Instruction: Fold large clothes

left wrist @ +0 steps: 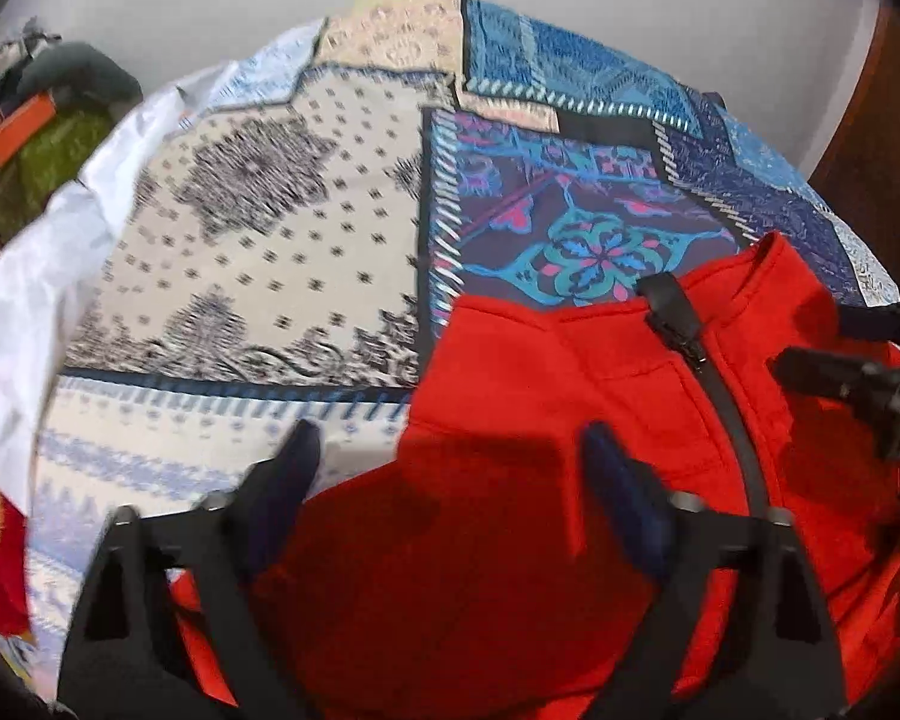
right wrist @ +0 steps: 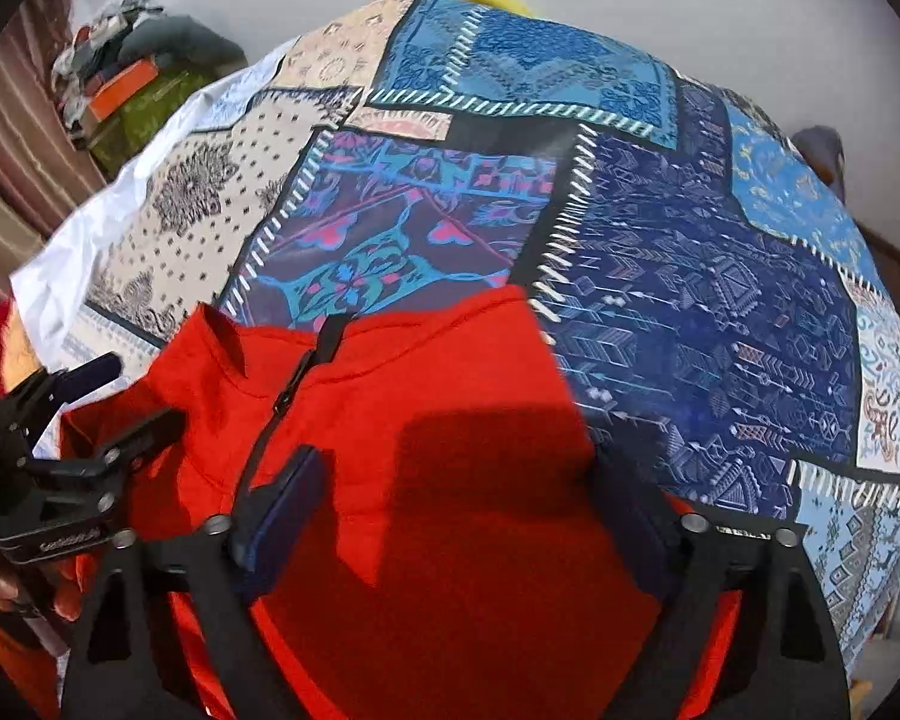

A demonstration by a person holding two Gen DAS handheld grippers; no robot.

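Red zip jacket (left wrist: 510, 420): flat on patchwork bedspread (left wrist: 258, 228). Left gripper (left wrist: 450, 468): fingers spread wide above jacket, gripping nothing. Right gripper (right wrist: 456, 498): likewise spread; contact with fabric unclear.

The red jacket (left wrist: 510, 540) is soft, matt fleece-like cloth (its zipper (left wrist: 714, 384) dark plastic); the patchwork bedspread (right wrist: 690, 330) is smooth printed fabric.

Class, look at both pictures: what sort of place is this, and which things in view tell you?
Probably a bedroom at home: a patchwork bedspread covers a bed-like surface, a red zip-up jacket lies on it, and piled clutter sits by the wall.
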